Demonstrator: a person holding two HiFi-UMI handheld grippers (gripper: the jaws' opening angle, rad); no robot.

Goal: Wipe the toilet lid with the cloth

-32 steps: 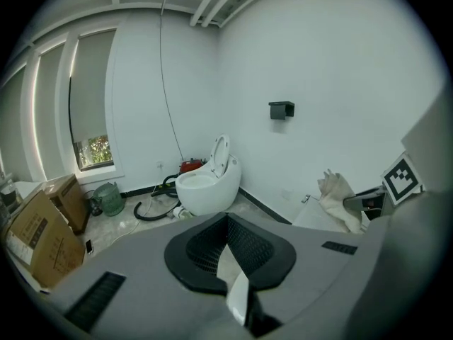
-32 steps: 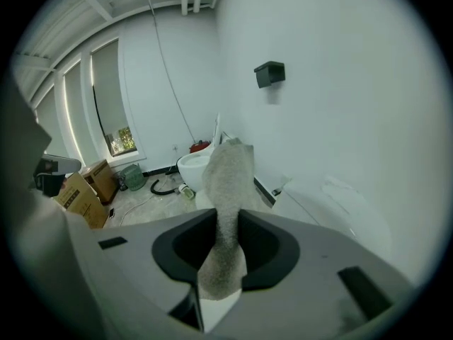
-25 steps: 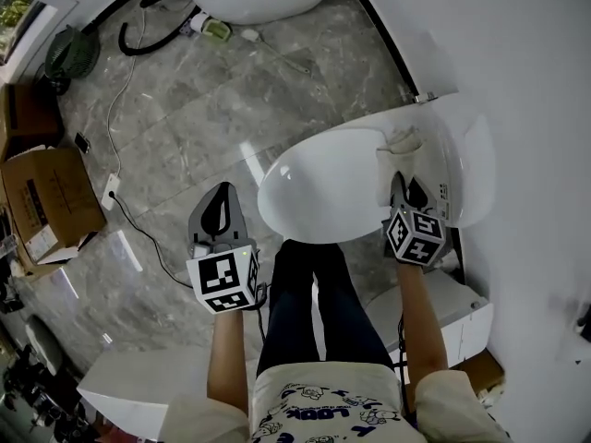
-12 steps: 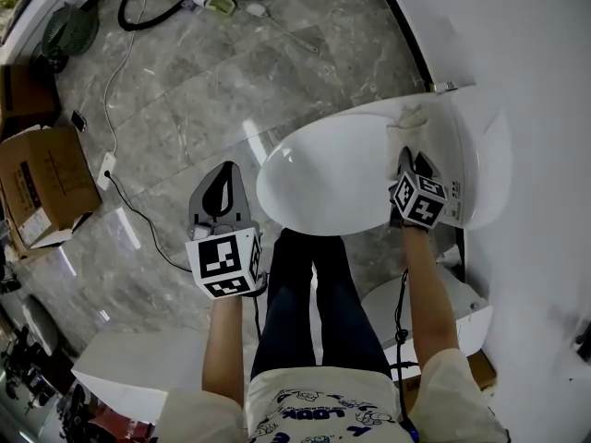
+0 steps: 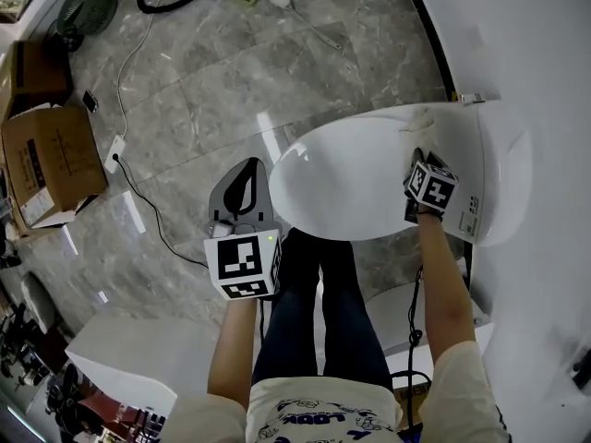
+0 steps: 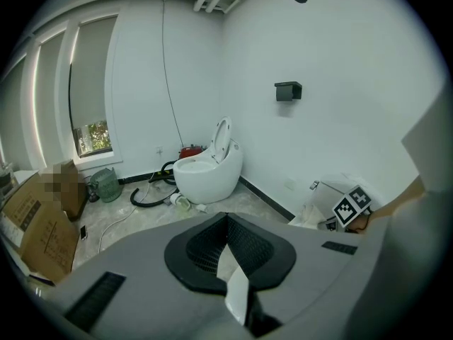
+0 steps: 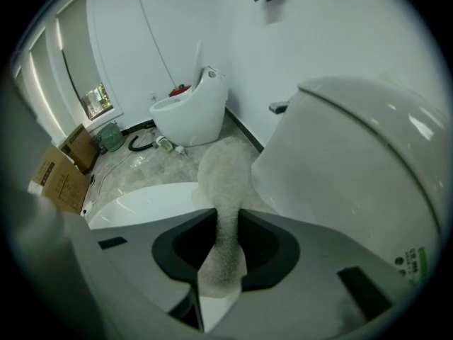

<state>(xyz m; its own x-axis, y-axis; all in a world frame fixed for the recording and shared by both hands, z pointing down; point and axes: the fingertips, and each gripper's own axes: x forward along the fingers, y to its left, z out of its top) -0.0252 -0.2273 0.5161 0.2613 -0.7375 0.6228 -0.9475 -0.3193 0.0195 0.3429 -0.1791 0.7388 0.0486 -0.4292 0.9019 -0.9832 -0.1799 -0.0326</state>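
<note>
Our right claw [image 5: 419, 158] pinches the cloth [image 5: 421, 119] so its loose end just ahead can rub the toilet lid [image 5: 342, 187], and our left claw [image 5: 244, 175] hangs shut, holding nothing

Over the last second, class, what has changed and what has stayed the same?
The right gripper, shut on the cloth, pushed it farther across the lid, away from the person. Nothing was taken hold of or let go. The left gripper stayed shut and empty, off the lid.
</note>
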